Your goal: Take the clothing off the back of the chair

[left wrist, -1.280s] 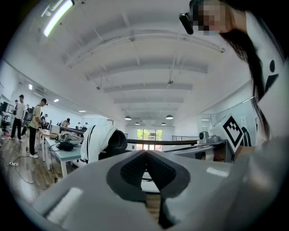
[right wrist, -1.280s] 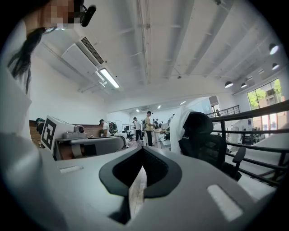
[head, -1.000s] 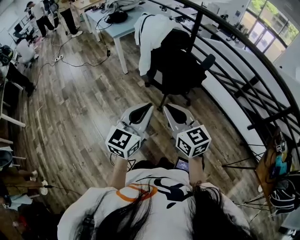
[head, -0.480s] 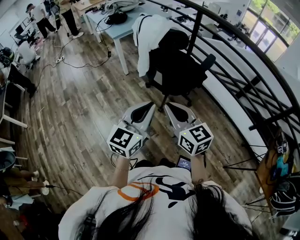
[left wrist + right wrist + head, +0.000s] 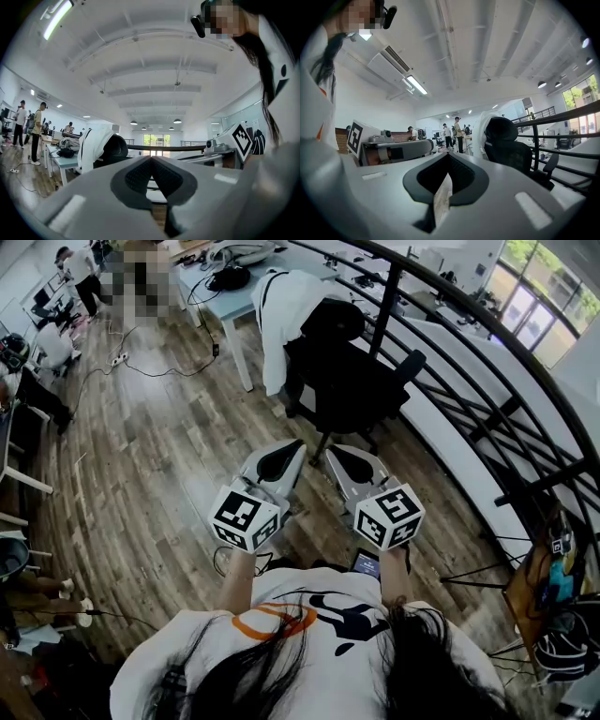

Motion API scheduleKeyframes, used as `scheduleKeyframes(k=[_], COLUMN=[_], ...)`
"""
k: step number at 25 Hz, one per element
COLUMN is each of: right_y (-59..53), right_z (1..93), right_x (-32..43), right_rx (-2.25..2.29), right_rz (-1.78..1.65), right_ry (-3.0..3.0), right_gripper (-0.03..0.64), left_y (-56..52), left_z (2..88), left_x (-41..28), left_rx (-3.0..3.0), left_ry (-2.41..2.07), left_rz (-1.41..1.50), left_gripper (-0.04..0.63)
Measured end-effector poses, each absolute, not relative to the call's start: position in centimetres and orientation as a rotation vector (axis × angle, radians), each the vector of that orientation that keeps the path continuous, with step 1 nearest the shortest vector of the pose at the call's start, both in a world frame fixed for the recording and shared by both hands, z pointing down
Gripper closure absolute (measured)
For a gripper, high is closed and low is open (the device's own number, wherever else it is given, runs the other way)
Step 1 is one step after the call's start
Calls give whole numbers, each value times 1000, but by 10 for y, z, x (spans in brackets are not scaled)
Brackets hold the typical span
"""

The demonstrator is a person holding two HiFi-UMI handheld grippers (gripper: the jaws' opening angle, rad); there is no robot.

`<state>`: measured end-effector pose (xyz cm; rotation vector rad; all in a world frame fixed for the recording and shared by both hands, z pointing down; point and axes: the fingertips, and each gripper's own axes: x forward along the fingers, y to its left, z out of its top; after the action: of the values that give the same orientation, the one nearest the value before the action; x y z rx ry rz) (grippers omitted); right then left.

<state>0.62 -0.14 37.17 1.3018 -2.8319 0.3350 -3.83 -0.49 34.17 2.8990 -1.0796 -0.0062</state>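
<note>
A white garment (image 5: 279, 307) hangs over the back of a black office chair (image 5: 352, 381) that stands by a railing. My left gripper (image 5: 296, 446) and right gripper (image 5: 334, 453) are held side by side, level, a short way in front of the chair and apart from it. Both are shut with nothing between the jaws. In the left gripper view the garment (image 5: 93, 146) and chair (image 5: 116, 147) sit left of my left gripper (image 5: 151, 161). In the right gripper view the chair (image 5: 511, 150) and garment (image 5: 481, 127) lie ahead, right of my right gripper (image 5: 449, 156).
A light blue desk (image 5: 232, 298) with a bag and cables stands just behind the chair. A dark curved railing (image 5: 459, 371) runs along the right. Cables (image 5: 141, 367) trail over the wooden floor, and people stand at the far left.
Both grippers have moved forward together toward the chair. The chair and garment now sit slightly further left in the head view. Both jaws stay shut.
</note>
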Motion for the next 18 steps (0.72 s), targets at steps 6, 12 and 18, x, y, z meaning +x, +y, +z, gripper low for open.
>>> scheduleKeyframes(k=[6, 12, 18], right_y=[0, 1, -10], right_z=[385, 398, 405], right_x=[29, 38, 44], right_rx=[1280, 1251, 1249], right_rz=[378, 438, 474], right_ry=[-2841, -2858, -2867], right_gripper=[600, 600, 600], left_y=[-6, -1, -12], left_z=[356, 365, 367], left_x=[-23, -22, -24], left_rx=[2864, 2836, 2822], left_ry=[-1121, -1174, -1217], left_rz=[28, 93, 113], left_gripper=[594, 594, 594])
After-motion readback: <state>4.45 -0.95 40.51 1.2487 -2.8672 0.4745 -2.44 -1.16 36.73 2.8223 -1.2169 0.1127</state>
